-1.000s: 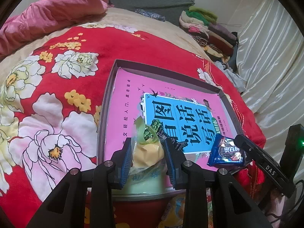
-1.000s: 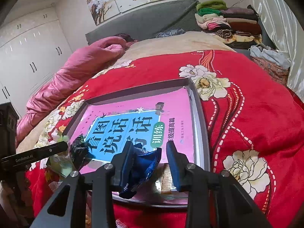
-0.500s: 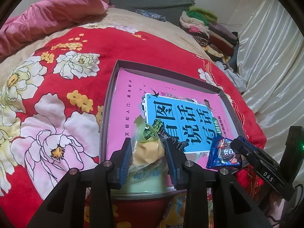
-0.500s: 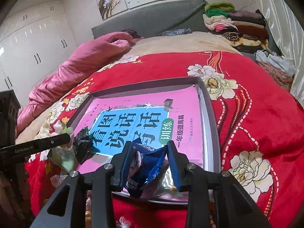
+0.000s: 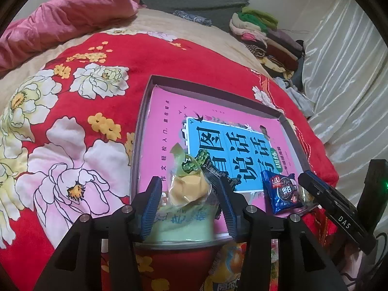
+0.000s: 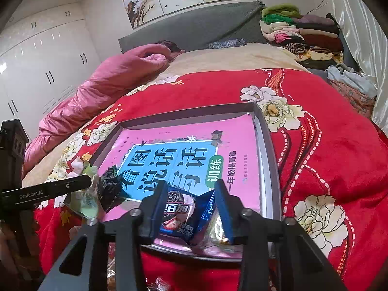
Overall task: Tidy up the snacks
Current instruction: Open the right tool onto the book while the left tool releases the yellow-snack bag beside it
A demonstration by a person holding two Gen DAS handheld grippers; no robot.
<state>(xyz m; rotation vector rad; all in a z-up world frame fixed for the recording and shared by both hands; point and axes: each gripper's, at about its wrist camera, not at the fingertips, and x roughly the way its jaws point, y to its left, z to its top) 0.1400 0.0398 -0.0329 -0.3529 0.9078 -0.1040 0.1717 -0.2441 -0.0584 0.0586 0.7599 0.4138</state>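
Observation:
A grey tray point(image 5: 213, 89) point(image 6: 189, 112) holding a pink book point(image 5: 169, 131) lies on the red flowered blanket. My left gripper point(image 5: 188, 180) is over the tray's near left corner, its jaws opening around a yellow-and-green snack packet point(image 5: 189, 190) that rests on the tray; a gap shows beside the left pad. A small black packet point(image 5: 218, 172) point(image 6: 110, 189) lies against it. My right gripper point(image 6: 190, 184) is at the near right corner, its jaws opening around a blue cookie packet point(image 6: 181, 212) point(image 5: 281, 191) that lies on the tray's edge.
Loose snack packets point(image 5: 225, 266) lie on the blanket just below the tray's near rim. A pink quilt point(image 6: 109, 82) is bunched at the far left and folded clothes point(image 6: 298, 31) are stacked at the far right. White curtains point(image 5: 351, 77) hang along the right side.
Both pairs of jaws have widened. The blue packet has dropped flatter and now shows its printed face. The yellow-and-green packet has sagged slightly onto the tray.

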